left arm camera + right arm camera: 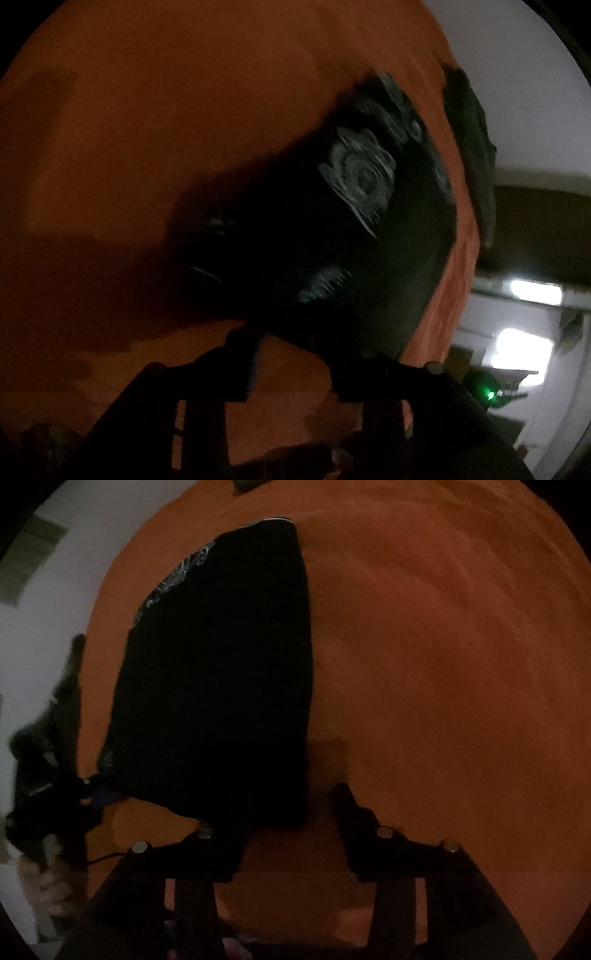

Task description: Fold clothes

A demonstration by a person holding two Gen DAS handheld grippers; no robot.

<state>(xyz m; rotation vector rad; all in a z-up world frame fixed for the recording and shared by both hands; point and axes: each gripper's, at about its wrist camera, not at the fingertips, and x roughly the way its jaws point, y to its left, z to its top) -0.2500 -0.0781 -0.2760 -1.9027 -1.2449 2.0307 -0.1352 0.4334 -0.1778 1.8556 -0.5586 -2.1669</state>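
Black fingers of the right gripper stood apart over the near corner of the folded black shirt, nothing pinched. The left gripper also gaped at the shirt's edge; whether it touched was unclear. Beneath both lay an orange bedsheet.

black garment lies folded on orange cloth; tool apparently open.

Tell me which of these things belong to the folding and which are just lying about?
For the folding:
- black printed shirt
- orange cloth it lies on
- both hand-held grippers, left and right

Lying about:
- dark green garment at the edge
- green light
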